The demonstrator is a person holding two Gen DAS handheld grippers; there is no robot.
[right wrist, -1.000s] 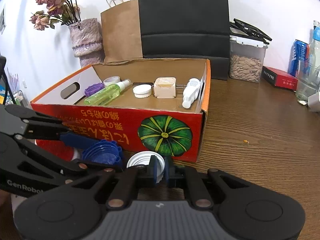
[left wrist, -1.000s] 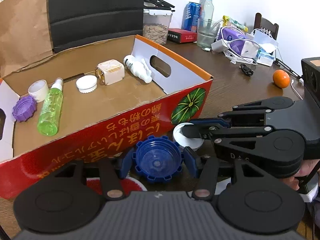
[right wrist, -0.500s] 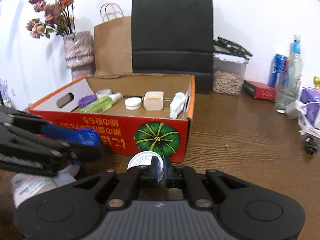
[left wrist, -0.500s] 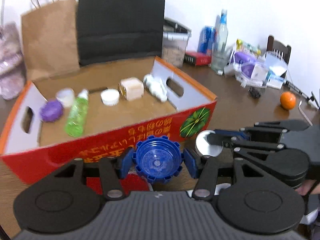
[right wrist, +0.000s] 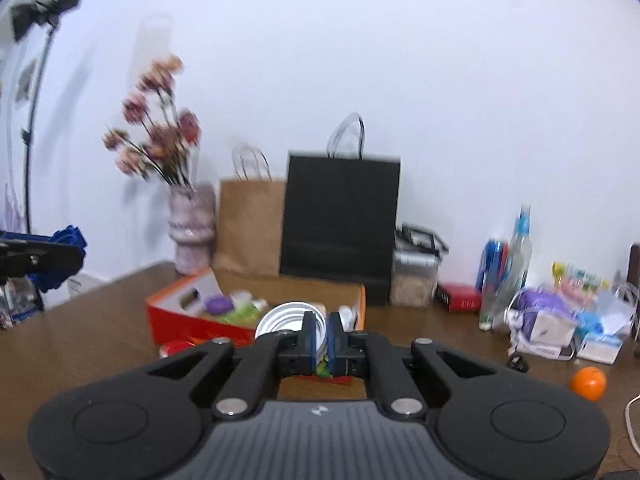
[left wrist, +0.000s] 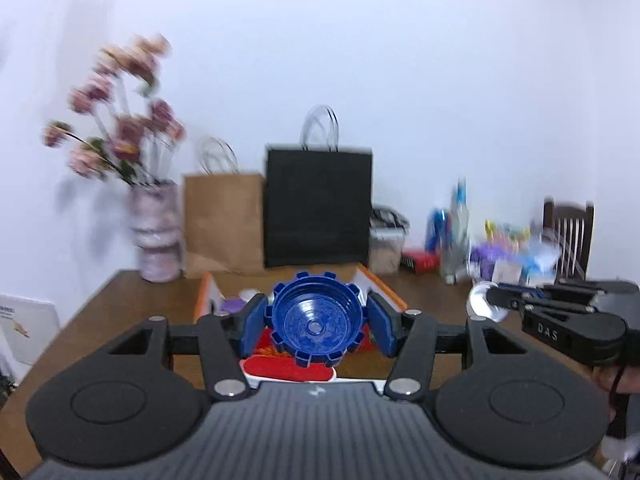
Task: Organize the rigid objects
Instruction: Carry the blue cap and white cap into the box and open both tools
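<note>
Between the blue pads of the left gripper (left wrist: 317, 322), a blue notched cap (left wrist: 318, 318) is being clamped by its sides, hollow face turned toward the camera. Off to that gripper's right, the right gripper (right wrist: 319, 334) is pinching the rim of a white lid (right wrist: 286, 322) edge-on between nearly closed pads. Ahead of and below both tools, an orange cardboard box (right wrist: 176, 316) is sitting on the wooden table (right wrist: 440, 344), already holding a purple cap (right wrist: 219, 303), a green bottle (right wrist: 244, 312) and other small items too blurred to name. Both views are smeared, suggesting the tools are moving. Judging by this, the step in hand is carrying the two caps toward the box. Next, each gripper probably needs lowering over a bare patch of the box floor before its pads are spread. A red-lidded object (left wrist: 288, 368) is lying just beneath the left gripper, outside the box.
</note>
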